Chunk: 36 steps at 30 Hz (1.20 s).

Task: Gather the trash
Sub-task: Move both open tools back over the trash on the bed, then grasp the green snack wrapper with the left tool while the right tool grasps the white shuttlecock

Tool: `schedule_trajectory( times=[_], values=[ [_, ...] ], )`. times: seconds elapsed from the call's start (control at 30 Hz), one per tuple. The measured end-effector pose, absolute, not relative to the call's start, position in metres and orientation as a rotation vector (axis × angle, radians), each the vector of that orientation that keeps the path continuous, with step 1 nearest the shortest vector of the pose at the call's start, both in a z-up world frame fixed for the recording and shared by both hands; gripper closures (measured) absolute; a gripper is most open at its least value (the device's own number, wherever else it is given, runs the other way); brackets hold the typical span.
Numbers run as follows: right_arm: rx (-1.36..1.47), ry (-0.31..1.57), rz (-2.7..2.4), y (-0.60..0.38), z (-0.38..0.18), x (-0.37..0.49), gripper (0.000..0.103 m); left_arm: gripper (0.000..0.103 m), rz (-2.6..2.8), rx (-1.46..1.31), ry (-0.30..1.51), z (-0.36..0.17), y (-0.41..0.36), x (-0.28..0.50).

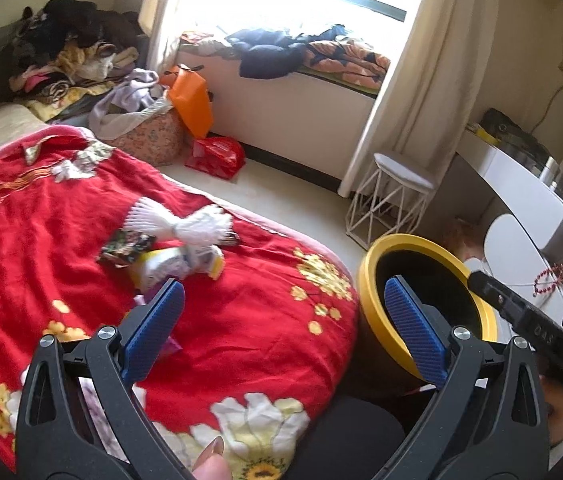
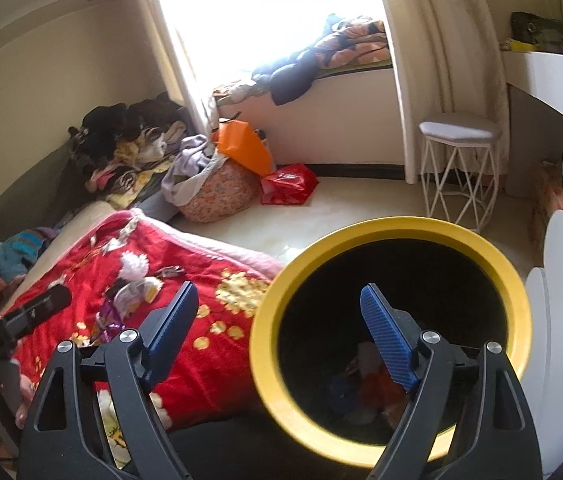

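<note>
trash (image 1: 177, 256) lay in a small heap on the red bedspread (image 1: 241, 320), toward its far side: one white foam net, one dark wrapper and one yellow-and-white packet, touching each other. one yellow-rimmed bin (image 2: 513, 280) stood just right of the bed, with some scraps at its bottom. left tongs (image 1: 283, 328) hung wide open over the bedspread, holding nothing. right tongs (image 2: 281, 334) gaped empty above the bin's rim.

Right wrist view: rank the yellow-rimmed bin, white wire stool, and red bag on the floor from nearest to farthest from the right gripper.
1. Yellow-rimmed bin, directly under the open right gripper.
2. White wire stool, beyond the bin, right.
3. Red bag, on the floor by the window seat; close to the stool's range.
</note>
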State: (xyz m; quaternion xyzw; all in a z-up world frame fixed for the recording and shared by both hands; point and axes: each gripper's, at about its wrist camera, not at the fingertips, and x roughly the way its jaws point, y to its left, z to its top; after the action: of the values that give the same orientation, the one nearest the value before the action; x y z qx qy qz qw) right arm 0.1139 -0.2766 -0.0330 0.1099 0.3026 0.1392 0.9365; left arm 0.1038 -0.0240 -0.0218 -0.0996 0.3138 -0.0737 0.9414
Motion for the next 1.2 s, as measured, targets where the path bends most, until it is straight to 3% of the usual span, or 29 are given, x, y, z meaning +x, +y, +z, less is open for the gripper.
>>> schedule_trajectory(
  times=[0.37,1.2],
  values=[
    [0.275,0.660,0.343,-0.259,-0.029,0.126,0.021,0.011,-0.104,-0.269,0.604,-0.019,0.018,0.103],
    [0.065,0.708,0.565,-0.120,-0.024,0.175,0.021,0.011,0.057,-0.406,0.642,-0.045,0.116,0.118]
  ],
)
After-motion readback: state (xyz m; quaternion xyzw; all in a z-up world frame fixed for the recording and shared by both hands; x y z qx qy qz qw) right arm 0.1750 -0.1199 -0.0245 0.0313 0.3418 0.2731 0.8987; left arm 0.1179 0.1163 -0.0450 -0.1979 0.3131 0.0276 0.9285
